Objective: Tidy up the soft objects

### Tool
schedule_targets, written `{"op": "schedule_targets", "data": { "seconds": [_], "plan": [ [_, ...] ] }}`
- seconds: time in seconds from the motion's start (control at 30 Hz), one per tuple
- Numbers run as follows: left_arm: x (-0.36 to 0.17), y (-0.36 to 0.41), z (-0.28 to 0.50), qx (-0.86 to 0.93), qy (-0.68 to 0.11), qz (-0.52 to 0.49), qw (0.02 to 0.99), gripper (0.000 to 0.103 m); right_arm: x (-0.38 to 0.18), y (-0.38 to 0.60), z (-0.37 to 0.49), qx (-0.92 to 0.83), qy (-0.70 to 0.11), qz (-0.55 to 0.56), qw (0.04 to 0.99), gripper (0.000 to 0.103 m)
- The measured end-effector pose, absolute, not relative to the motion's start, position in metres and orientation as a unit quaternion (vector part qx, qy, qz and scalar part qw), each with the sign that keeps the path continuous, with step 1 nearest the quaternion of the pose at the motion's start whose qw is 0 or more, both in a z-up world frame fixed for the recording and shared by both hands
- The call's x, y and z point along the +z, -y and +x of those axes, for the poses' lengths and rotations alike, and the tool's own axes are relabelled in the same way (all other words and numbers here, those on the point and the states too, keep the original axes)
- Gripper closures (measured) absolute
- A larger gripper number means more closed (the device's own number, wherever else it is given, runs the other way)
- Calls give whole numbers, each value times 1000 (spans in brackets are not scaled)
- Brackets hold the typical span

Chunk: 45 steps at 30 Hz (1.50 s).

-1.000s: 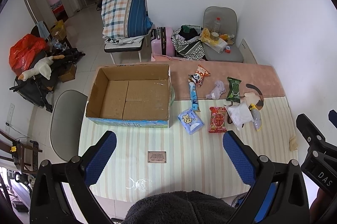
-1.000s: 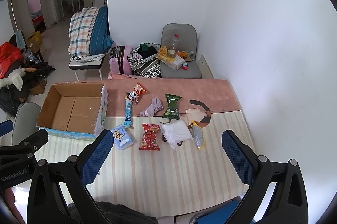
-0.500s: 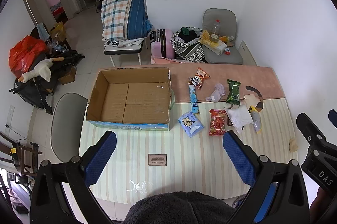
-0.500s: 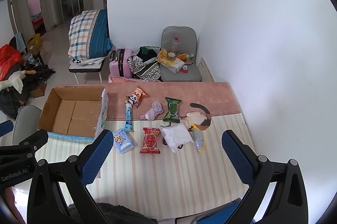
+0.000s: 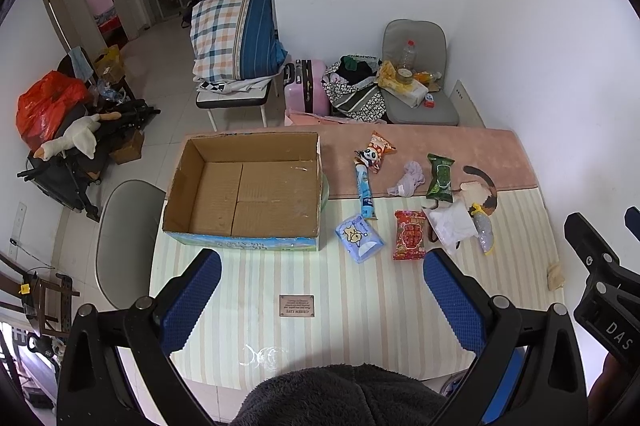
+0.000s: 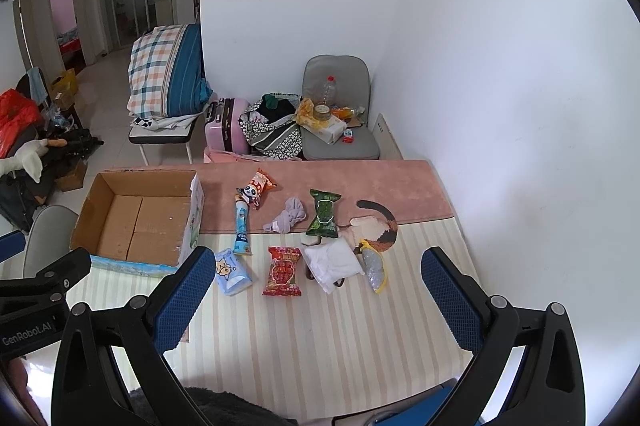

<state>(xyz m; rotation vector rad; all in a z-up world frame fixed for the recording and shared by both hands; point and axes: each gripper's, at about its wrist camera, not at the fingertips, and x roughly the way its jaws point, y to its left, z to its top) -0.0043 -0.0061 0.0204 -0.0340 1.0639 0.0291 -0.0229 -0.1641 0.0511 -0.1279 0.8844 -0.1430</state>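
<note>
An open, empty cardboard box (image 5: pixel 244 186) (image 6: pixel 136 218) stands on the striped table at the left. Right of it lie soft items: a pale blue tissue pack (image 5: pixel 359 238) (image 6: pixel 232 271), a red snack pack (image 5: pixel 409 235) (image 6: pixel 283 271), a white cloth (image 5: pixel 450 224) (image 6: pixel 334 262), a green pack (image 5: pixel 440 177) (image 6: pixel 324 213), a lilac cloth (image 5: pixel 409 179) (image 6: pixel 289 215), a blue tube (image 5: pixel 365 190) (image 6: pixel 242 226) and a panda pack (image 5: pixel 376 151) (image 6: pixel 256 188). My left gripper (image 5: pixel 322 300) and right gripper (image 6: pixel 318 300) are both open and empty, held high above the near table edge.
A pink mat (image 5: pixel 480 154) covers the table's far strip. A small brown label (image 5: pixel 297 306) lies on the striped cloth. A grey chair (image 5: pixel 124 238) stands left of the table. Behind it are a suitcase (image 5: pixel 306 86), bags and a loaded grey chair (image 5: pixel 416 82).
Both views have drifted slightly back and up, so the table items sit a little lower in the frames. Nothing on the table moved. Both grippers stayed open.
</note>
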Motion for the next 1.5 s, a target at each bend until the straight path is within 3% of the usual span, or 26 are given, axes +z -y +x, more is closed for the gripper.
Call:
{"op": "schedule_targets", "data": {
  "seconds": [1.07, 1.27, 1.5],
  "plan": [
    [13, 15, 10, 11, -512, -12, 859, 0, 39, 195, -12, -74, -433, -39, 898, 0],
    [-45, 39, 74, -10, -564, 4, 826, 0, -26, 238, 47, -81, -493, -25, 866, 0],
    [-177, 73, 146, -22, -675, -16, 737, 0, -186, 302, 146, -79, -639, 35, 765, 0]
  ]
}}
